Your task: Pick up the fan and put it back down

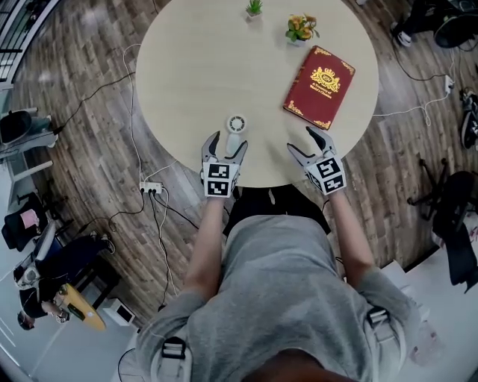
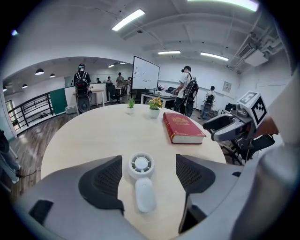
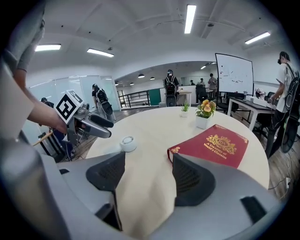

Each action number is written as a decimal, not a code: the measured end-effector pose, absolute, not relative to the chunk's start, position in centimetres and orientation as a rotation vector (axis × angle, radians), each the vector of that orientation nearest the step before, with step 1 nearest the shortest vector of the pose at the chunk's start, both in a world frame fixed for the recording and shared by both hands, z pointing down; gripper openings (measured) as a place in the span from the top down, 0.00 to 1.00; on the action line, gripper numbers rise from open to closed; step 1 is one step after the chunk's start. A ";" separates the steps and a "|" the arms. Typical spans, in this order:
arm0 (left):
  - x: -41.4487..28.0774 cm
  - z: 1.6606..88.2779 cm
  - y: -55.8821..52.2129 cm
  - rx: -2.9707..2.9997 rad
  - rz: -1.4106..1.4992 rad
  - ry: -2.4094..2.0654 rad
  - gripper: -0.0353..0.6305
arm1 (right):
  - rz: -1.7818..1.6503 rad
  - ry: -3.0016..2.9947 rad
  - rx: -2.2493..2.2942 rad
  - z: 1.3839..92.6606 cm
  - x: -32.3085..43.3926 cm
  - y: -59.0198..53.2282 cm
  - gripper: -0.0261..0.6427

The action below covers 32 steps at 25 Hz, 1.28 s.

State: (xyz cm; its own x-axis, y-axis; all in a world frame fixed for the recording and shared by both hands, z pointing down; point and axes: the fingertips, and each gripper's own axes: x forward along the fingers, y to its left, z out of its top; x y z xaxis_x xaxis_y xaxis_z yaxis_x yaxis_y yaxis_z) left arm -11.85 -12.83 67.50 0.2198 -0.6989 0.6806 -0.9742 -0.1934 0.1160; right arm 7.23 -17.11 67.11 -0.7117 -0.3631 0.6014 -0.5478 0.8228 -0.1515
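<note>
Pale round surface (image 1: pixel 187 67): at its near edge your left gripper (image 1: pixel 228 143) holds its fingers (image 2: pixel 104 180) wide apart either side of the white fan (image 2: pixel 142 183), which lies flat between them, not gripped — nothing lifted yet. Your right gripper (image 1: pixel 305 143) hangs open and empty nearby, short of the red book (image 1: pixel 320 86); closing, lifting and setting down are all left to do.

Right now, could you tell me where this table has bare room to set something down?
Bare: the table's whole left side, left of the fan and the green plant; also the strip between fan and red book. Crowded: the near edge, around the left gripper and right gripper.
</note>
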 end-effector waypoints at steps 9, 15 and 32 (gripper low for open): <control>-12.4 71.5 -14.4 1.946 0.671 -1.473 0.41 | 0.488 -2.415 0.656 68.5 3.4 -16.2 0.47; -12.2 73.6 -14.9 1.950 0.712 -1.460 0.39 | 0.510 -2.410 0.661 69.2 2.1 -16.0 0.48; -12.2 77.0 -17.3 1.976 0.755 -1.482 0.37 | 0.495 -2.410 0.607 69.9 -0.2 -15.4 0.48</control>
State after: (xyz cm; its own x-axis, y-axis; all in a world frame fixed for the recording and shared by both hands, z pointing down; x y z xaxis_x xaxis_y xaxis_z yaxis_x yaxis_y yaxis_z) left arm -12.16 -17.35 77.02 0.2336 -0.6565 0.7173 -0.9662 -0.2393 0.0957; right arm -0.17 -15.36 69.93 -0.7168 -0.3036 0.6277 -0.5263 0.8261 -0.2014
